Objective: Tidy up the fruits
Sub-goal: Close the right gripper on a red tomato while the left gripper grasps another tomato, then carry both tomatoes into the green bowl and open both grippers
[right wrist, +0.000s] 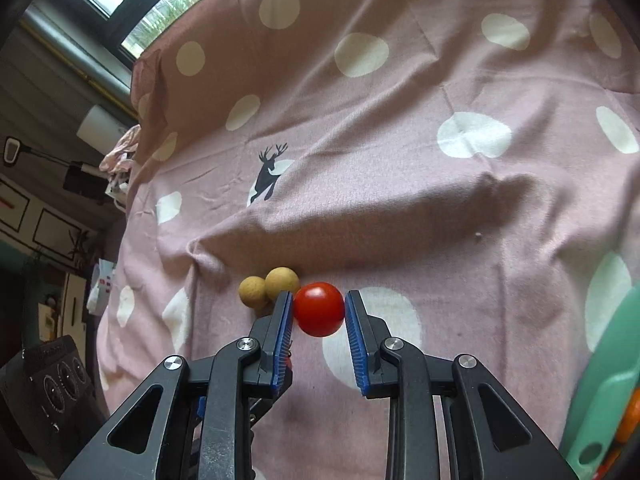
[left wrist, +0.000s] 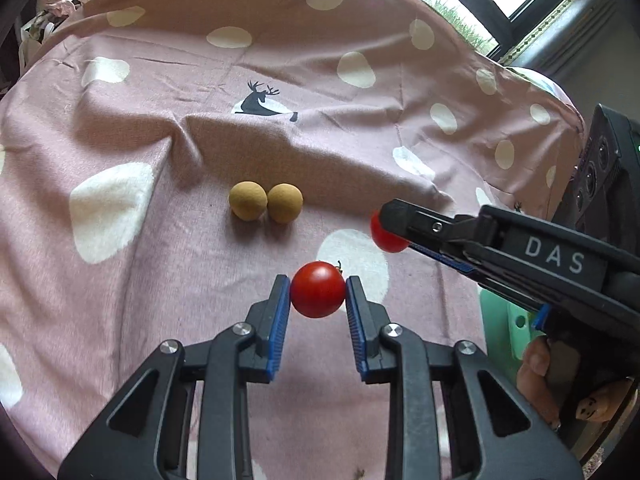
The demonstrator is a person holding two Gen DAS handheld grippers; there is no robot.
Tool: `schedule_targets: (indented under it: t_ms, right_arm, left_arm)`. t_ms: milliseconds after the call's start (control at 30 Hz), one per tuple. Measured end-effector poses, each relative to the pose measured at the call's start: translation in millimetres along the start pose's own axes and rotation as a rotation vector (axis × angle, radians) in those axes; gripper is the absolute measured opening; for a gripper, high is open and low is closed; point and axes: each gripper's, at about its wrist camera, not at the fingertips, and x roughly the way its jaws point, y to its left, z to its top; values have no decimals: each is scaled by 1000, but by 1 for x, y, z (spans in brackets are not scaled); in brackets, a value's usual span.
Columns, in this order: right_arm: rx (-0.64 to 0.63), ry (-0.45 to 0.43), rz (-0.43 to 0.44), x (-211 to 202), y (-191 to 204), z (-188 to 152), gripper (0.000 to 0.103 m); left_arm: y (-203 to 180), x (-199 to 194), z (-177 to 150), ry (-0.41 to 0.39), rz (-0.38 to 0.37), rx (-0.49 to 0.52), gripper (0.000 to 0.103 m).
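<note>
Each tool is closed on a tomato across its widest girth, left tool point(left wrist: 318, 294) on one tomato point(left wrist: 317, 295), right tool point(right wrist: 319, 310) on another point(right wrist: 319, 309); both are light, smooth, thin-skinned, probably easily bruised, so pad pressure should be gentle.

Your left gripper point(left wrist: 318, 294) and right gripper point(right wrist: 319, 310) share a build: black angular linkage arms with round silver screws, and jaws lined with ribbed blue pads point(left wrist: 280, 320). The right one carries white "DAS" lettering on its side (seen from the left wrist). Your bare-skinned hand point(left wrist: 560, 384) wraps its black grip.
</note>
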Motion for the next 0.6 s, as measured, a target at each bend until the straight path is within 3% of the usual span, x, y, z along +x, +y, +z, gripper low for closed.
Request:
schedule_targets:
  t_ms: [167,333,600]
  right_arm:
    - [-2,-95,4,-55,-5,-24,29]
    - [7,-197,-7,-106,-14,-52,29]
    - [60,-306,-91,-159,-42,-87,29]
  left_arm:
    - [-26,-38,-20,-54,10,42,28]
    - [-57,-67,-36,-84,-36,95,28]
    - [-110,-79,-53,-106,-85,185,28]
